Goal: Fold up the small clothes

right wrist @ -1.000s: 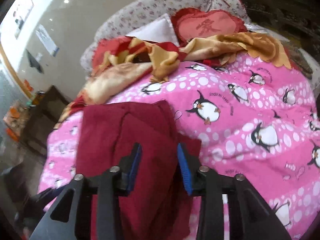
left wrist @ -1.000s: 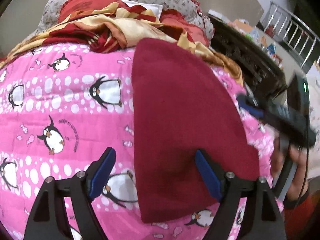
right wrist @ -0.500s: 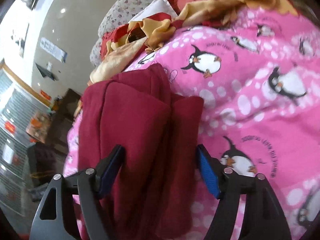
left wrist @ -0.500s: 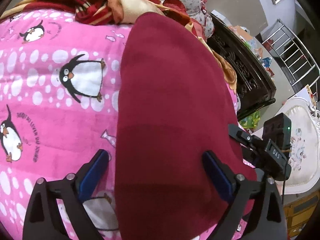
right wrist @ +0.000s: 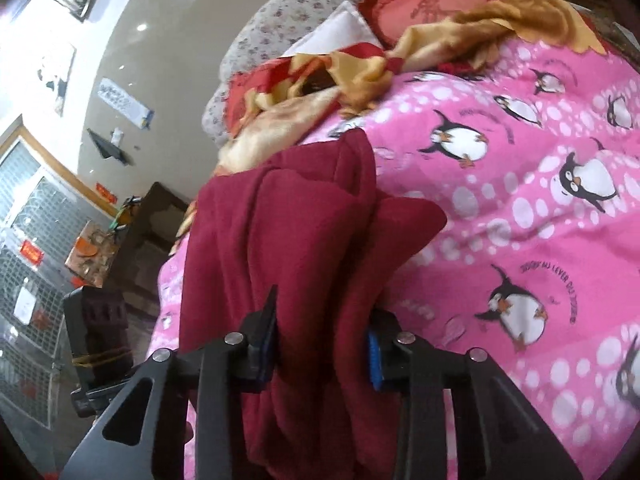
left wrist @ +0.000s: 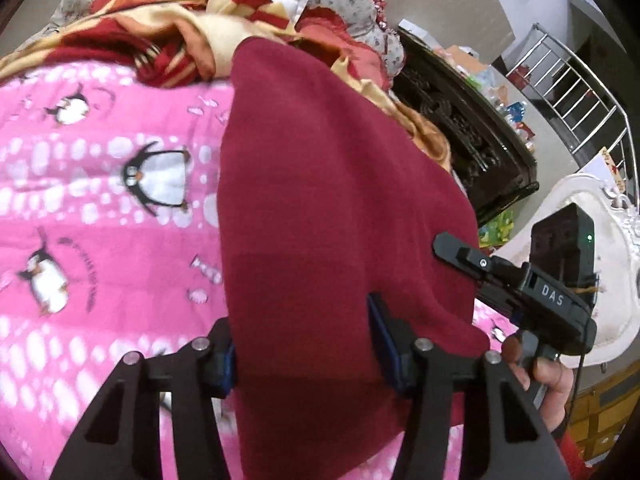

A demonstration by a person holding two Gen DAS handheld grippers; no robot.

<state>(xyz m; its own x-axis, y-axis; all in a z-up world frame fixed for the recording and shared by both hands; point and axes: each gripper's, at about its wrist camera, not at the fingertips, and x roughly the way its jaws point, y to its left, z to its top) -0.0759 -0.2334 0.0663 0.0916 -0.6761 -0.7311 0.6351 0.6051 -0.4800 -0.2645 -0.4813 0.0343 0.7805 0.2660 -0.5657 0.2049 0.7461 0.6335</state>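
Observation:
A dark red garment [left wrist: 332, 208] lies folded lengthwise on the pink penguin quilt [left wrist: 100, 240], near the bed's edge. My left gripper [left wrist: 304, 352] straddles its near end and its jaws are closing. The cloth runs flat between the pads, its left edge lying over the left pad, and is not squeezed. In the right wrist view the same garment [right wrist: 280, 220] is a thick bundle of layers. My right gripper [right wrist: 320, 350] is closing on the near end of that bundle, and the cloth fills the gap and bulges against both pads.
A crumpled red and gold blanket [left wrist: 180, 28] and cushions [right wrist: 432, 4] lie at the head of the bed. A dark carved cabinet [left wrist: 460, 132] and white furniture [left wrist: 592, 240] stand beside the bed. A hand [left wrist: 548, 376] holds the other tool's black body [left wrist: 552, 300].
Both grippers opened wide over the garment's near end, then narrowed around it. The cameras pulled back a little and the cloth now sits between the pads of each.

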